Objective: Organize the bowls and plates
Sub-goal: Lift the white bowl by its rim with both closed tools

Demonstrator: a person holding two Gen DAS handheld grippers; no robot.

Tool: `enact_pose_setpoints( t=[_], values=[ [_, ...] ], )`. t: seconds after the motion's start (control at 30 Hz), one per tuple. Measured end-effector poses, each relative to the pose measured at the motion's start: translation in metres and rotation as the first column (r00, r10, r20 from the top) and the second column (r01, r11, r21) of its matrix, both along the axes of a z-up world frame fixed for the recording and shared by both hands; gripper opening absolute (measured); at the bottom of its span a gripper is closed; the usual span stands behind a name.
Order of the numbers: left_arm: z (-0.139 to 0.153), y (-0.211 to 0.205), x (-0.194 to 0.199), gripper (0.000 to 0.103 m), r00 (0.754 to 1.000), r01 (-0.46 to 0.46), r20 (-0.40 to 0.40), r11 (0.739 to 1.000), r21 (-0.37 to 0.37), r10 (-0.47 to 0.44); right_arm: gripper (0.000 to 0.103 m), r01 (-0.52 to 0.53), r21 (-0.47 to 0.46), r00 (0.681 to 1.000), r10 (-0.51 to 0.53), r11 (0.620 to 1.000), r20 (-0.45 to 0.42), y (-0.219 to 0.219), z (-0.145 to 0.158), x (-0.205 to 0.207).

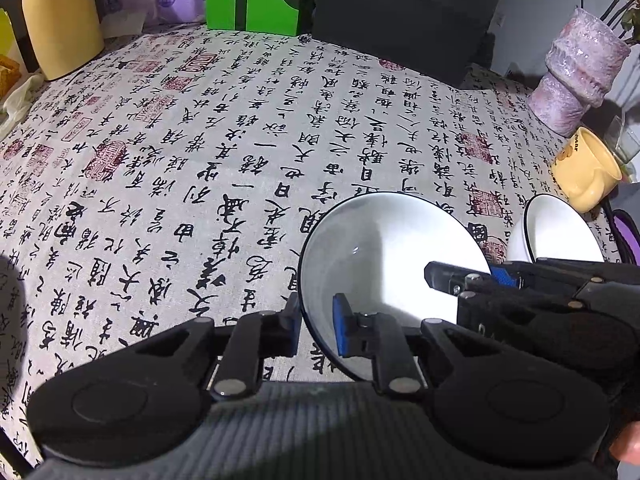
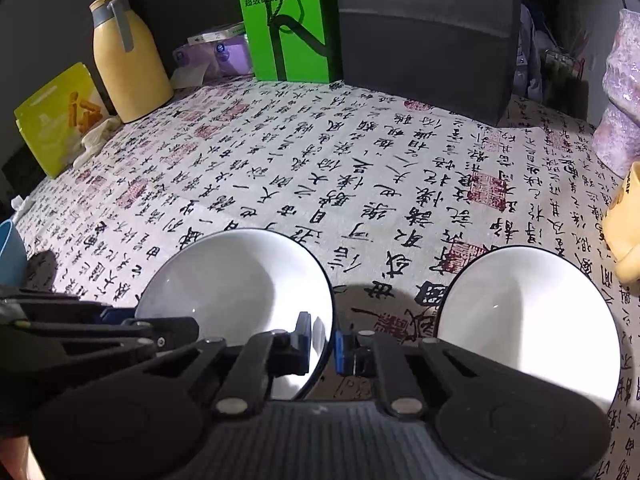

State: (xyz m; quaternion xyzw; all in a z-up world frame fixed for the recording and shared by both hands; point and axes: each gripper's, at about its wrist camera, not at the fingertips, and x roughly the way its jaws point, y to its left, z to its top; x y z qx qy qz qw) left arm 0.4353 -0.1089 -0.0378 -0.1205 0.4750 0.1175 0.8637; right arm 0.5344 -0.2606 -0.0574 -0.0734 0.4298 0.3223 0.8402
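Observation:
A white bowl with a black rim (image 1: 384, 264) sits on the calligraphy-print tablecloth (image 1: 200, 160). My left gripper (image 1: 318, 330) straddles its left rim, one finger outside and one inside, closed on it. My right gripper (image 2: 323, 346) grips the same bowl (image 2: 240, 284) at its right rim and shows in the left wrist view (image 1: 460, 280). A second white bowl (image 2: 528, 320) stands to the right, free, also in the left wrist view (image 1: 556, 236).
A yellow mug (image 1: 584, 168) lies beside a purple vase (image 1: 576, 72) at the right. At the back stand a yellow thermos (image 2: 128, 64), a green box (image 2: 288, 20) and a black box (image 2: 428, 36). A yellow packet (image 2: 60, 116) and blue cup (image 2: 10, 256) are on the left.

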Motion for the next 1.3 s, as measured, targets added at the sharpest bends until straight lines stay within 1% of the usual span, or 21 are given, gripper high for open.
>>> enact_pose_setpoints(
  t=[0.1,0.57,0.83,0.93,1.07,1.3],
  values=[
    [-0.001,0.0014,0.0003,0.017,1.0,-0.005,0.0,1.0,-0.003,0.005,0.011,-0.002,-0.006,1.0,0.002,1.0,-0.003,0.0019,-0.003,-0.0003],
    [-0.0091,-0.0031,0.0054,0.017,0.999,-0.006,-0.031,1.0,0.029,0.007,0.011,0.004,-0.001,1.0,-0.004,1.0,-0.004,0.0011,-0.0028,-0.0001],
    [-0.0086,-0.0024,0.0055,0.017,0.999,-0.019,-0.027,1.0,0.024,0.02,0.011,0.025,0.024,1.0,-0.025,0.999,-0.004,-0.0008,-0.0035,-0.0001],
    [-0.0086,-0.0042,0.0055,0.017,1.0,-0.014,-0.026,0.999,0.037,0.015,0.011,0.031,0.032,0.999,-0.031,0.999,-0.008,-0.0011,-0.0038,0.0001],
    [-0.0081,-0.0048,0.0057,0.017,1.0,-0.016,-0.024,0.999,0.036,0.017,0.011,0.037,0.04,0.999,-0.037,0.999,-0.013,-0.0014,-0.0041,0.0001],
    [-0.0036,-0.0002,0.0029,0.017,1.0,-0.024,-0.008,0.999,0.03,0.024,0.01,0.046,0.063,0.999,-0.045,0.997,-0.024,-0.0022,-0.0029,-0.0018]
  ],
)
